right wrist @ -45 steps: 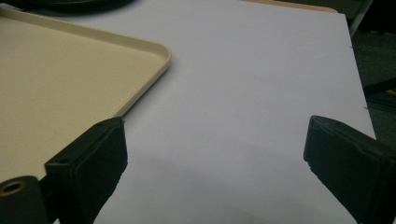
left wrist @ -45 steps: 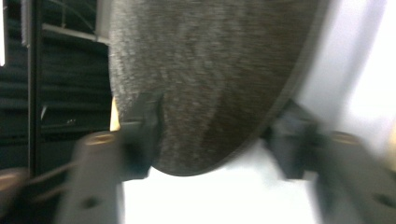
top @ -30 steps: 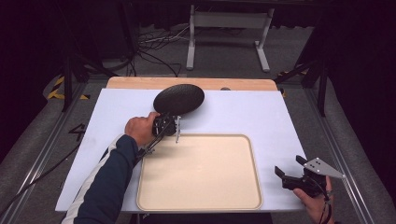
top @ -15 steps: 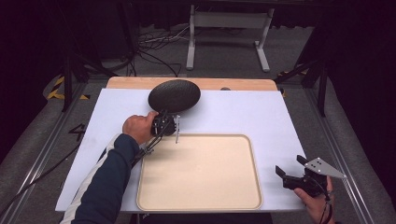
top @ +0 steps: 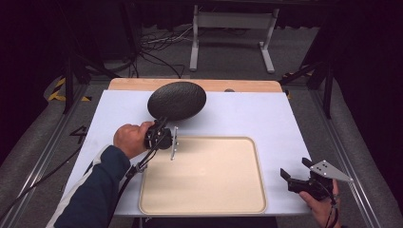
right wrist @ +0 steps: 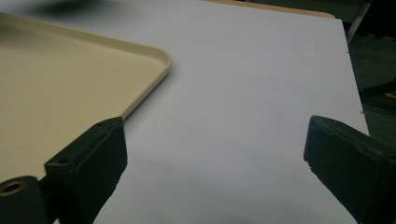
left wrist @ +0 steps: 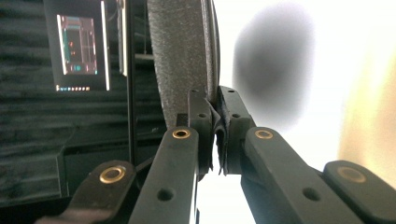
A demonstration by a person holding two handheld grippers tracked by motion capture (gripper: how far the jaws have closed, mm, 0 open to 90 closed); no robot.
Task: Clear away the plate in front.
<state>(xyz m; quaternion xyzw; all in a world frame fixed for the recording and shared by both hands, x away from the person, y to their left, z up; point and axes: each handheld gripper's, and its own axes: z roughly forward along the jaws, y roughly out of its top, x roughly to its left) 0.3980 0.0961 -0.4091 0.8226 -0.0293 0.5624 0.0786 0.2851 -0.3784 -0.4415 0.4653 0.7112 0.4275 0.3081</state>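
A dark, rough-textured oval plate [top: 177,100] hangs tilted above the back of the white table cover. My left gripper [top: 161,124] is shut on its near rim. In the left gripper view the plate [left wrist: 182,56] stands edge-on between the pads of my left gripper [left wrist: 215,109], which pinch it tight. A beige tray [top: 204,176] lies just right of that hand, with nothing on it. My right gripper [top: 295,170] rests open at the table's near right corner, off the tray. In the right gripper view its jaws [right wrist: 215,137] stand wide apart over bare white cover, beside the tray's corner [right wrist: 154,58].
The white cover [top: 256,114] spreads over a wooden table whose far edge [top: 223,85] shows behind the plate. A metal stand [top: 230,23] and cables lie on the floor beyond. A monitor [left wrist: 77,51] glows in the dark background.
My left hand has risen and drawn slightly back to the left with the plate, which now tips its face more toward the camera. The right gripper has stayed put.
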